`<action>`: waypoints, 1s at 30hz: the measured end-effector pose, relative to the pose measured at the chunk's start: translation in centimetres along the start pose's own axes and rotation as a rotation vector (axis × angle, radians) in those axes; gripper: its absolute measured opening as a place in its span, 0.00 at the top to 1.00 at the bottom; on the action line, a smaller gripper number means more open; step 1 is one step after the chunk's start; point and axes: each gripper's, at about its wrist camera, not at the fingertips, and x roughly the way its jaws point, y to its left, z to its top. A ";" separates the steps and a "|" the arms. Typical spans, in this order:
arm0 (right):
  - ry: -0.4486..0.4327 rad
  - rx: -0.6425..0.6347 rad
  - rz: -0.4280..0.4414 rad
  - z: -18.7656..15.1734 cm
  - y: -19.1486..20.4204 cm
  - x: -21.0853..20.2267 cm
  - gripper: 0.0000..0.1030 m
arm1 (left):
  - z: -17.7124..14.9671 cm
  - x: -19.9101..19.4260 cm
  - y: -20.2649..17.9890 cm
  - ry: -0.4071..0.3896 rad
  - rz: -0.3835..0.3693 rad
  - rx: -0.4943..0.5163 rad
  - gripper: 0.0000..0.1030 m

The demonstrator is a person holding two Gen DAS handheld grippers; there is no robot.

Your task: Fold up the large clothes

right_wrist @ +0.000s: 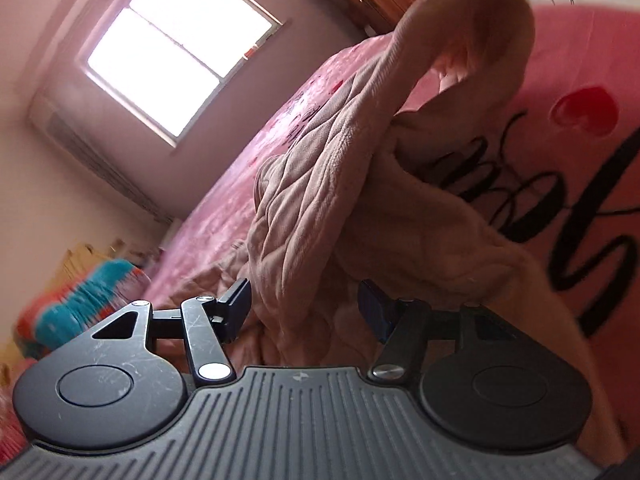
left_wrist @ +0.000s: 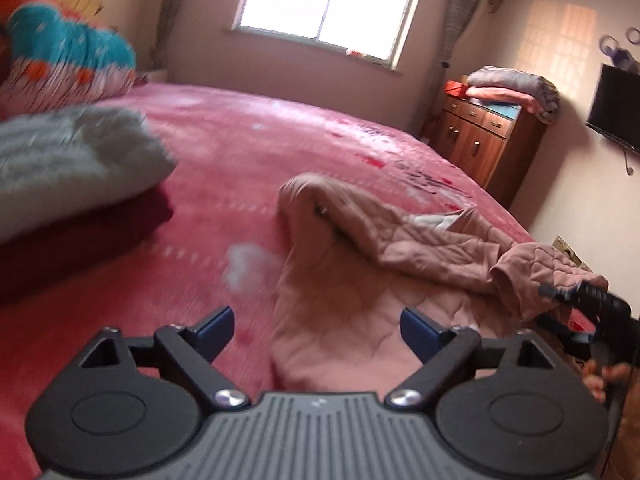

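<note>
A large tan quilted garment (left_wrist: 360, 264) lies crumpled on the pink bed (left_wrist: 248, 148). My left gripper (left_wrist: 316, 330) is open, just above the garment's near edge, holding nothing. My right gripper (right_wrist: 304, 308) is open, with a raised fold of the same garment (right_wrist: 320, 200) between and beyond its fingers; the jaws stand wide apart and do not clamp it. The right gripper also shows in the left wrist view (left_wrist: 584, 300) at the garment's right end. The view is tilted in the right wrist camera.
A grey pillow on a dark red blanket (left_wrist: 72, 184) lies at the bed's left. Colourful bedding (left_wrist: 68, 52) is at the head. A wooden cabinet (left_wrist: 488, 136) with folded blankets and a wall TV (left_wrist: 616, 108) stand to the right.
</note>
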 end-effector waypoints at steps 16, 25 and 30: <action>-0.236 0.044 0.179 6.4 0.4 -2.2 0.87 | -3.1 -0.1 0.0 0.080 0.041 -0.062 0.09; -0.667 0.233 0.091 13.2 -6.5 -13.3 0.86 | -3.6 -1.0 -1.8 0.132 0.027 -0.010 0.09; -0.700 0.348 -0.031 13.5 -11.7 -14.3 0.86 | -3.9 -1.9 -2.3 0.147 0.011 -0.004 0.09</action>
